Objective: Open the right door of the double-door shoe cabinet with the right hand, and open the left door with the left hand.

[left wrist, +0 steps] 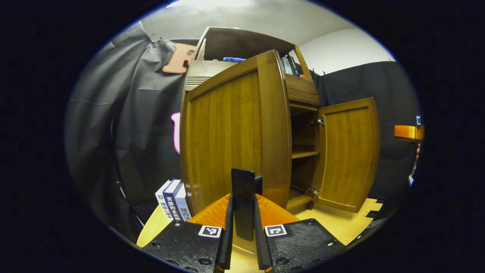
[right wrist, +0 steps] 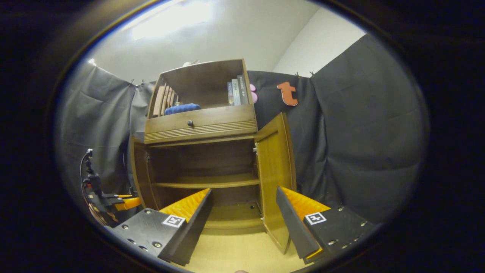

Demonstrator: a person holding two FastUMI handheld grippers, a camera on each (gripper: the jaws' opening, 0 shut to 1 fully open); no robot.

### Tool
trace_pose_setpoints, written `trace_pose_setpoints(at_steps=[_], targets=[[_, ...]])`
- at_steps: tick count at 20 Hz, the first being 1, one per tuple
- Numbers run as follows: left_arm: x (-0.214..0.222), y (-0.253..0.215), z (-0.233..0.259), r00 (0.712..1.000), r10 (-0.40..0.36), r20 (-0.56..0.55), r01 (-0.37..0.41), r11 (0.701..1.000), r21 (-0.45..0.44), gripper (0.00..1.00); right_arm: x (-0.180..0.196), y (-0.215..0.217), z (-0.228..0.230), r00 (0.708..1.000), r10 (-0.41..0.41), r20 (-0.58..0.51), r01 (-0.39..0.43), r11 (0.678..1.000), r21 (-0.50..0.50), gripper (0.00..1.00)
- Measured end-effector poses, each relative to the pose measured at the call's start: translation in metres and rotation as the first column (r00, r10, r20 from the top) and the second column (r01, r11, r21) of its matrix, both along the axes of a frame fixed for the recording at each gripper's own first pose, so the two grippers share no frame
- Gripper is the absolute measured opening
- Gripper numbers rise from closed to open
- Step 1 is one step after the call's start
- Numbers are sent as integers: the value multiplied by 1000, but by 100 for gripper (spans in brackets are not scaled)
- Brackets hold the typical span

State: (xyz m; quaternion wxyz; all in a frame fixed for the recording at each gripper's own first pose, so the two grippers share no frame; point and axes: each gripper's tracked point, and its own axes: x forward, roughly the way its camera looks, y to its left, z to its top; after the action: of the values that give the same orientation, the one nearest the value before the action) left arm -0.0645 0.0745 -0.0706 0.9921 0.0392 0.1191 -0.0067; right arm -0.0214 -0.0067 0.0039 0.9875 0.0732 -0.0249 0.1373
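Left gripper (left wrist: pixel 243 227): fingers pressed close on a dark, flat upright handle (left wrist: pixel 243 189) at the free edge of the left door; both appear to bear on it.

Left door (left wrist: pixel 231 132): brown wooden panel with raised frame, part of the double-door shoe cabinet (right wrist: pixel 201 125); swung well out from the cabinet front, its outer face toward the left gripper view.

Right gripper (right wrist: pixel 242 223): fingers spread wide, holding nothing, in front of the cabinet's open lower compartment, just beside the right door's lower edge.

Right door (right wrist: pixel 274 170): matching brown wooden panel, standing open, hinged at the cabinet's right side; metal hinges (left wrist: pixel 318 121) show on its inner edge.

Cabinet interior: one wooden shelf (right wrist: pixel 206 181), bare as far as can be seen. Above the doors, a drawer with a small dark knob (right wrist: pixel 190 123); above that, an open top shelf with books (right wrist: pixel 237 91) and a blue cloth (right wrist: pixel 182 109).

Beside the cabinet's left foot: upright books (left wrist: pixel 174 199).

Handling judgement: doors stiff, moderately light, swinging freely on hinges; varnished faces likely slippery, so the handle or the free edge is the best hold.
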Motion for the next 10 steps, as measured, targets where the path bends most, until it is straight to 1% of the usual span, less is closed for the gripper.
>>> trace_pose_setpoints(at_steps=[2, 5, 6, 7, 10], targets=[[-5, 8, 2, 1000, 24, -1, -24, 999, 24, 26, 1, 5, -2, 1000, 7, -5, -7, 1000, -8, 99], [-13, 23, 5, 997, 71, 0, -71, 997, 42, 22, 3, 14, -5, 1000, 20, -10, -20, 1000, -4, 99], [-17, 29, 5, 996, 90, 4, -90, 995, 53, 22, 4, 18, -5, 1000, 27, -13, -27, 1000, 1, 95], [-19, 35, 7, 994, 113, 8, -113, 991, 67, 20, 4, 21, -7, 999, 33, -16, -33, 999, 1, 99], [-27, 58, 10, 982, 189, 13, -189, 976, 104, 15, 9, 26, -4, 999, 32, -9, -32, 999, -24, 99]])
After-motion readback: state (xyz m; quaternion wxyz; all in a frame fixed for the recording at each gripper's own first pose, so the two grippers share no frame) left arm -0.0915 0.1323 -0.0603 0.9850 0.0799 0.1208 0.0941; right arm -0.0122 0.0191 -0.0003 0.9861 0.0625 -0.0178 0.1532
